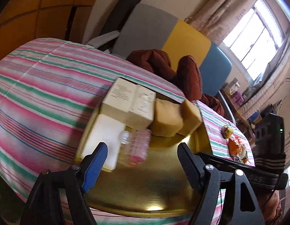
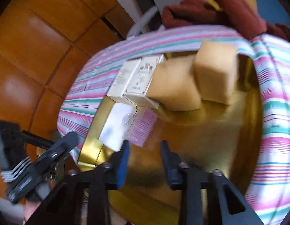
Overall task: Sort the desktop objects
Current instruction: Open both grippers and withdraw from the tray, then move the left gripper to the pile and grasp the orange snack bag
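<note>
Print on cream boxes (image 1: 130, 101) blurred; nothing legible anywhere.

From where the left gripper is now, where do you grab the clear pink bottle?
Take the clear pink bottle across its ribbed midsection, coming from above. It lies on its side on the gold tray, against the white block, so only its right flank is free.

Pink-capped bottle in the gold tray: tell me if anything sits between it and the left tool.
Nothing visible does. The left tool hangs open just short of the pink-capped bottle, with only bare gold tray between them. The white block lies beside the bottle, not in front.
</note>
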Demonstrator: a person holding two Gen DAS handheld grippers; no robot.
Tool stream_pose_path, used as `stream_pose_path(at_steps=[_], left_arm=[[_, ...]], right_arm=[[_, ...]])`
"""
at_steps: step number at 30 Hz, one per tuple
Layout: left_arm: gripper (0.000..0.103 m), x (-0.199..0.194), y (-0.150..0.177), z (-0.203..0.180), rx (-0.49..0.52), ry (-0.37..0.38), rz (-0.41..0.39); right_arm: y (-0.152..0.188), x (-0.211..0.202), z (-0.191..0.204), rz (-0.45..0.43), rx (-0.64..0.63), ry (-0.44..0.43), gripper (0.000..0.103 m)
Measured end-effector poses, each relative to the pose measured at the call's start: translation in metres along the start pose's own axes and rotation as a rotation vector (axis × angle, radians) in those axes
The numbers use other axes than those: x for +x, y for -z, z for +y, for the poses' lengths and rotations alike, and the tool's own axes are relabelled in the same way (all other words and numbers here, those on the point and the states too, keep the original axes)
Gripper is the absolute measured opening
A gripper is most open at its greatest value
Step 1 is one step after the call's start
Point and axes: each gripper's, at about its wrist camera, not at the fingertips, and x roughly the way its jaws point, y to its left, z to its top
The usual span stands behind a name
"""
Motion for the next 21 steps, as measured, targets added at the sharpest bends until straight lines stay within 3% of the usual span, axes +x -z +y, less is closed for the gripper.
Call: stream_pose_path(at_steps=[1, 6, 14, 21], left_arm=[[0.078, 0.002, 0.001, -0.008, 0.017, 0.011, 0.005], [0.079, 0.014, 0.011, -0.054, 0.099, 0.075, 0.031], [0.079, 0.039, 0.037, -0.128, 0.234, 0.139, 0.109], [0.079, 0.054, 0.054, -0.182, 0.333, 0.185, 0.153]], right_arm=[[0.004, -0.014, -0.005, -0.022, -0.015, 0.01, 0.059], [0.021, -0.059, -0.031, -0.073, -0.046, 0.114, 0.06], [0.052, -0.122, -0.121, -0.087, 0.08, 0.251, 0.06], [0.069, -0.176, -0.218, -0.075, 0.255, 0.443, 0.06]])
